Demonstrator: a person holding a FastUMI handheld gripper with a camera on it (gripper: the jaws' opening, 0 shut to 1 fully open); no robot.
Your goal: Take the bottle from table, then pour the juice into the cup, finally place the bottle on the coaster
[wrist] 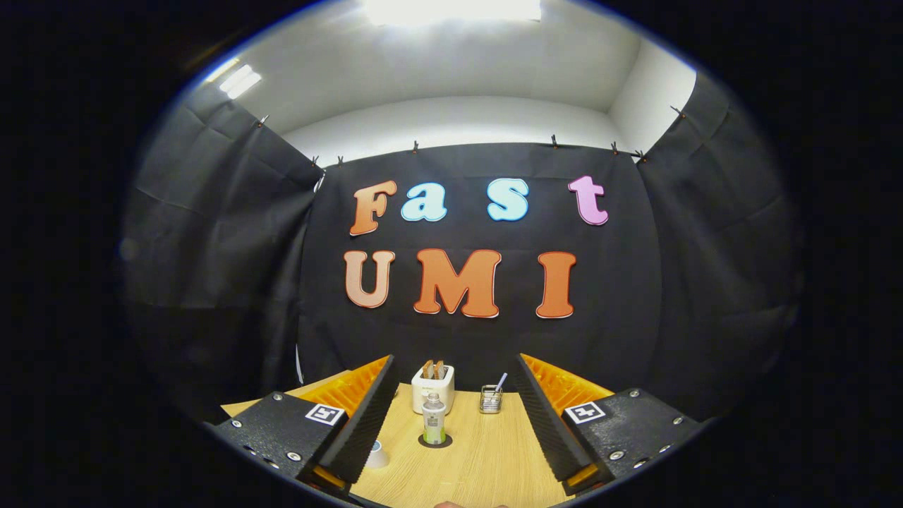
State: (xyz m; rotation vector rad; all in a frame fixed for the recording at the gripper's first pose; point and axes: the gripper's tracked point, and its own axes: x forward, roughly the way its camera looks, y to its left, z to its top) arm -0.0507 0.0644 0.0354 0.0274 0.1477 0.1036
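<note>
We look across a pale wooden bench (pixel 487 458) backed by black cloth walls, under a white ceiling with bright lights. Our tongs (pixel 455 423) are spread wide and pinch nothing; ahead of them, between the two fingers, the bottle (pixel 434 419) stands upright on a dark round coaster (pixel 434 442). A white cup (pixel 376 455) sits just beside the left finger, while a white toaster (pixel 432 387) and a small wire holder (pixel 490 399) stand beyond the bottle by the wall.

Rides on the gripper (pixel 451 423), facing forward along spread, empty fingers, level over the table (pixel 487 458) toward the cloth wall (pixel 465 339) at 12 o'clock; bottle (pixel 434 418) well ahead.
</note>
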